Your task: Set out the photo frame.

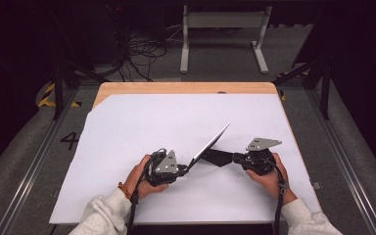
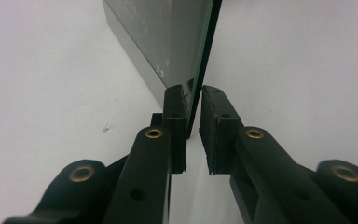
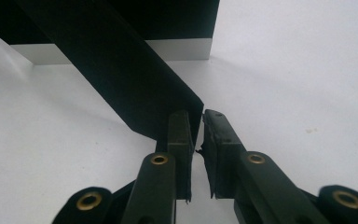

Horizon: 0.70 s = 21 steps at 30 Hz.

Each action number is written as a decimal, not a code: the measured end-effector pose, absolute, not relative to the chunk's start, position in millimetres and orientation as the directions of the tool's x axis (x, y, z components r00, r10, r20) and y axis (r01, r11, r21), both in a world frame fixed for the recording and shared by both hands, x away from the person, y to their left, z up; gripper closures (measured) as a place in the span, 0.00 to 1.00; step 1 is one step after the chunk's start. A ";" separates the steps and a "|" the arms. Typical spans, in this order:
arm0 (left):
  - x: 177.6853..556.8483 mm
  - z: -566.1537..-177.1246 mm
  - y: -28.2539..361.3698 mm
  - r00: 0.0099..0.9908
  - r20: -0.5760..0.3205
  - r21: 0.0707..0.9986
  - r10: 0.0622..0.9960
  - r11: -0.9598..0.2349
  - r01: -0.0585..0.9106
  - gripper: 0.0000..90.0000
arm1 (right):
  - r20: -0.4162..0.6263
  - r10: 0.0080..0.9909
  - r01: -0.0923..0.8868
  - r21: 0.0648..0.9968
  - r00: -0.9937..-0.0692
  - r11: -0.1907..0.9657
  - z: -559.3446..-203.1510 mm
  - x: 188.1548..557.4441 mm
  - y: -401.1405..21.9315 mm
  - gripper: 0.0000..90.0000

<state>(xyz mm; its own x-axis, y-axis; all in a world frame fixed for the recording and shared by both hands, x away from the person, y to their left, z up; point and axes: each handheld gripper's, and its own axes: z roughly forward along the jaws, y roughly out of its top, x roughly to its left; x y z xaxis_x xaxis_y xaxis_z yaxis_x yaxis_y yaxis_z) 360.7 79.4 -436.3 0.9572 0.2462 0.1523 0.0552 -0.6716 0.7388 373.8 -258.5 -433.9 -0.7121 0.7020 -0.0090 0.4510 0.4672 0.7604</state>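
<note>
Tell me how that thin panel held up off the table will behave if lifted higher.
The panel looks stiff: it stands tilted with no sag. Its glossy face may slip, since the left gripper pinches only one corner. The black flap in the right gripper probably bends more easily.

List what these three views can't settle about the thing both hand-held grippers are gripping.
- What the hinged panel is: too small in the high view, cropped in both gripper views.
- Left hand-held gripper: its pads hide the clamped panel edge.
- Right hand-held gripper: the black flap hides what lies behind it.
- High view: both grips are too small.
</note>
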 end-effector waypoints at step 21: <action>359.9 -440.8 75.7 0.957 0.163 0.721 0.241 -0.691 0.051 0.91 | -0.050 0.652 0.290 0.868 -0.757 0.403 -403.0 351.3 -226.3 1.00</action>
<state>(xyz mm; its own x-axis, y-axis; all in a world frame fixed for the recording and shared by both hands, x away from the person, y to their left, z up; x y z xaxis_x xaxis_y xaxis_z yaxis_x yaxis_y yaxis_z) 359.9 75.7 -440.8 0.9569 0.2407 0.1627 0.0512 -0.6908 0.7212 351.3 -226.3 -403.0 -0.7566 0.6520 -0.0499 0.2896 0.4026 0.8684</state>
